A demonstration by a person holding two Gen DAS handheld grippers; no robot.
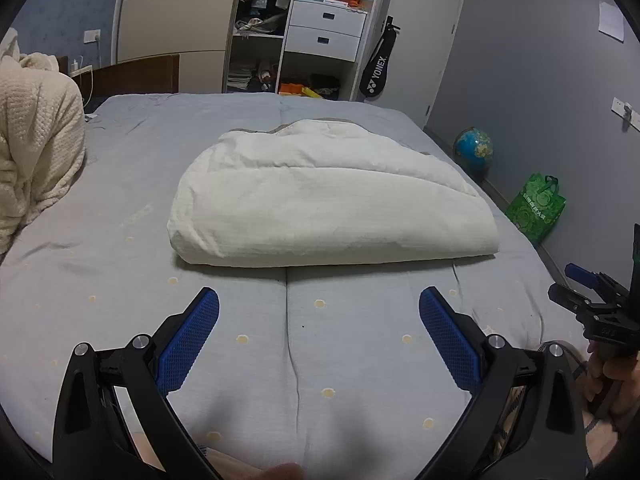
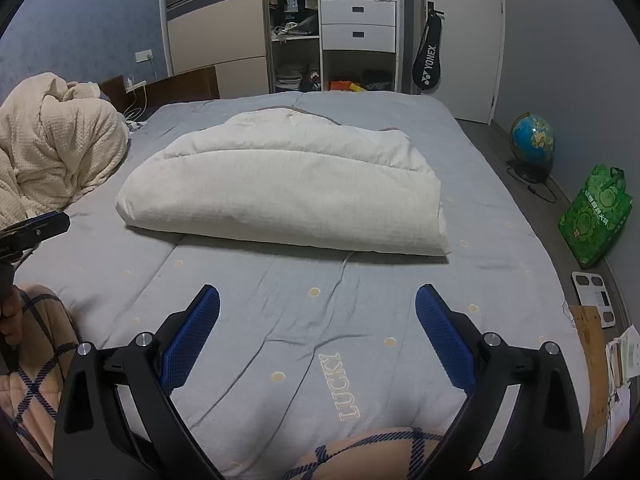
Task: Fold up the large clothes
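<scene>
A large white garment [image 1: 328, 204] lies folded into a thick rounded bundle in the middle of the grey bed [image 1: 120, 184]. It also shows in the right wrist view [image 2: 288, 192]. My left gripper [image 1: 319, 300] is open and empty, held above the bed short of the bundle's near edge. My right gripper [image 2: 317, 298] is open and empty, also short of the near edge. The right gripper shows at the right edge of the left wrist view [image 1: 588, 296]. The left gripper's finger shows at the left edge of the right wrist view [image 2: 36, 228].
A cream knitted blanket [image 2: 52, 148] is heaped at the bed's left side. A wardrobe with white drawers [image 2: 358, 24] stands behind the bed. A globe [image 2: 532, 140], a green bag [image 2: 596, 216] and a scale [image 2: 596, 296] are on the floor at right.
</scene>
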